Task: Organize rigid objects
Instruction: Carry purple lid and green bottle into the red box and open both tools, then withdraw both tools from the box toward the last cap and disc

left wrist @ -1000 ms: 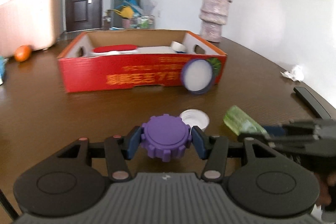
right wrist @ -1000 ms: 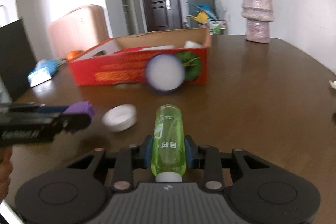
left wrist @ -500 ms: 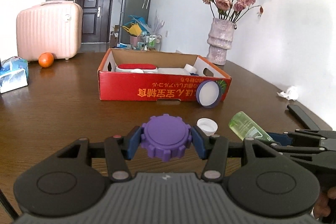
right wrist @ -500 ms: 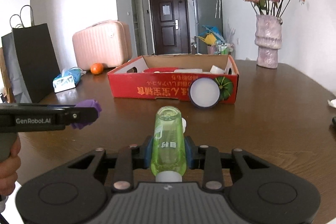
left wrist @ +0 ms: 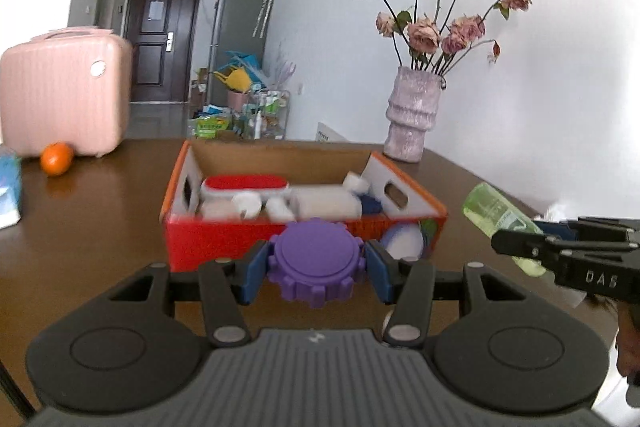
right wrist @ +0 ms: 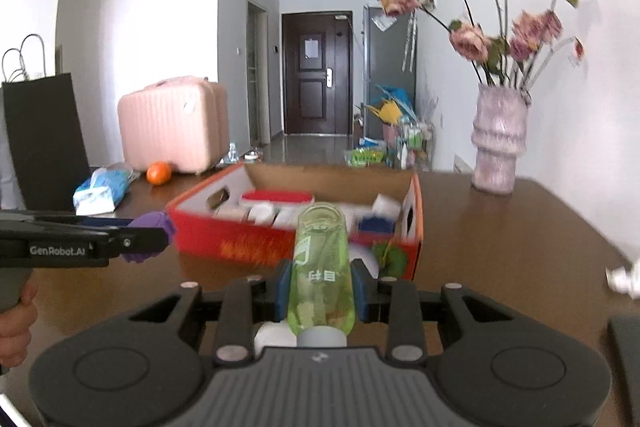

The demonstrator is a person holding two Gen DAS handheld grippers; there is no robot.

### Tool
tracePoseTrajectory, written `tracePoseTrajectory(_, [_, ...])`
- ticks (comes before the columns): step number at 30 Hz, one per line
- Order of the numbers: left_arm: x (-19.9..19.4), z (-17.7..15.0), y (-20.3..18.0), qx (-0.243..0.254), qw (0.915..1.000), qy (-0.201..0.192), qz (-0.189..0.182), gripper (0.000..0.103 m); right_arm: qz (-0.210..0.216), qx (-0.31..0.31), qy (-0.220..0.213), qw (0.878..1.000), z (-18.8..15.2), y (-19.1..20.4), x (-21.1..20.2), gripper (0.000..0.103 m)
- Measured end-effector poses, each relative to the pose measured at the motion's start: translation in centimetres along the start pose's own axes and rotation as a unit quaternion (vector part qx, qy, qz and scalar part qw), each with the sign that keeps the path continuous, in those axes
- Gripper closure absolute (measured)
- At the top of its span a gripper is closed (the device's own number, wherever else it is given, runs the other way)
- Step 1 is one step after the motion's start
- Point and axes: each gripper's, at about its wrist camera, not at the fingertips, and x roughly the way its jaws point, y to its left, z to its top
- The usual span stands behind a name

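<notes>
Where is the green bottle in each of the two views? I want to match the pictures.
Left wrist: green bottle at the right edge, held by the right gripper.
Right wrist: green bottle at bottom centre, between the fingers.
Shared landmark: the red box behind it in both.

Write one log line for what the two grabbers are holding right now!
left gripper: shut on purple gear | right gripper: shut on green bottle | both held above table, facing red box
</notes>
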Motion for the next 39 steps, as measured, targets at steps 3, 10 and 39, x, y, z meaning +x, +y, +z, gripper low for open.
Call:
tracePoseTrajectory(3, [3.3, 2.3, 0.8, 0.003, 1.0, 0.005, 0.004, 0.05, 0.006, -0.008, 0.001, 1.0, 2.8, -1.5, 3.1, 0.073])
tracePoseTrajectory(10, [11.1, 5.2, 2.5, 0.007, 0.999, 0.042, 0.01, 0.05, 0.006, -0.021, 0.049, 0.999, 7.0, -4.4, 13.0, 0.073])
tracePoseTrajectory(39, [9.2, 6.0, 3.0, 0.019, 0.9986, 0.038, 0.033, 0.019, -0.005, -0.042, 0.086, 0.995, 7.5, -4.6, 16.0, 0.056])
